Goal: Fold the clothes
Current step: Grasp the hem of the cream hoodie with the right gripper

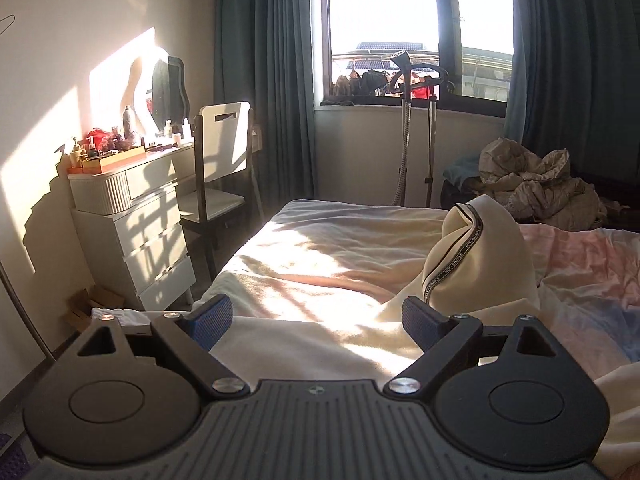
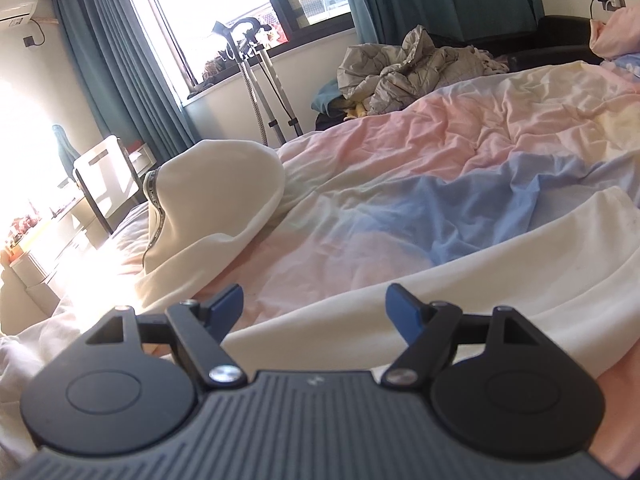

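Both grippers are hovering low over the bed (image 1: 320,248), each with its jaws spread wide and nothing between them. The left gripper (image 1: 316,320) is sitting over sunlit cream fabric at the near edge of the mattress; its blue pads (image 1: 210,320) are showing a textured face and are not pinching any cloth. The right gripper (image 2: 316,312) is hanging above a long band of the same cream cloth that is running across the pastel pink, blue and yellow duvet (image 2: 460,160). The garment to be folded, a cream hooded top (image 1: 480,256), is lying unfolded on the bed, with its hood (image 2: 216,192) standing up in a rounded hump and a dark printed trim tape running along the hood's edge. In the left wrist view the hood is rising just beyond the right finger. Strong sun is washing out the cloth to the left in the right wrist view. A crumpled grey-beige jacket (image 2: 404,68) is sitting beyond the bed, near a garment steamer (image 1: 412,120) by the window. A white dresser (image 1: 132,220) and chair (image 1: 224,168) are standing against the left wall.
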`<action>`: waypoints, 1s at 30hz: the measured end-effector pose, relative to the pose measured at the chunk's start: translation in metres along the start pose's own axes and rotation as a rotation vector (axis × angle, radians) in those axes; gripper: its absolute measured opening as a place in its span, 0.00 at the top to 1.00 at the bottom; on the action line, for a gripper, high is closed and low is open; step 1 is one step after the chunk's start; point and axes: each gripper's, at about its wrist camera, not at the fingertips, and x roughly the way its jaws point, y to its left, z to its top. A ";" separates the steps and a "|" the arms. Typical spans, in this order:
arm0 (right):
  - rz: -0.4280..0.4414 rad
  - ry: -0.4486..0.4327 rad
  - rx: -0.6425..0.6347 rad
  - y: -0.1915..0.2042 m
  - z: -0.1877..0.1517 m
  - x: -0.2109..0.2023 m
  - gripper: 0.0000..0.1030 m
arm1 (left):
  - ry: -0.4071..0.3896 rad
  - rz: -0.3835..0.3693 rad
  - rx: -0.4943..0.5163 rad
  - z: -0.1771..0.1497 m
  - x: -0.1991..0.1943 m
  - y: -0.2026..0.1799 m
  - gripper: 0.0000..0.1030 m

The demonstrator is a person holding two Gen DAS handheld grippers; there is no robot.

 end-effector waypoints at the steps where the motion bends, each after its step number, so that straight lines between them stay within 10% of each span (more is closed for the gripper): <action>1: 0.005 -0.002 -0.004 0.001 0.000 0.000 0.23 | 0.006 -0.017 -0.002 -0.003 0.002 -0.010 0.09; 12: 0.185 0.094 0.088 -0.005 0.034 0.061 0.24 | 0.056 -0.139 0.013 -0.056 0.063 -0.070 0.09; 26: 0.316 0.123 0.240 0.022 0.122 0.338 0.24 | 0.136 -0.226 -0.017 -0.091 0.137 -0.063 0.09; 30: 0.421 0.111 0.340 0.022 0.125 0.368 0.44 | 0.139 -0.242 -0.014 -0.098 0.150 -0.065 0.09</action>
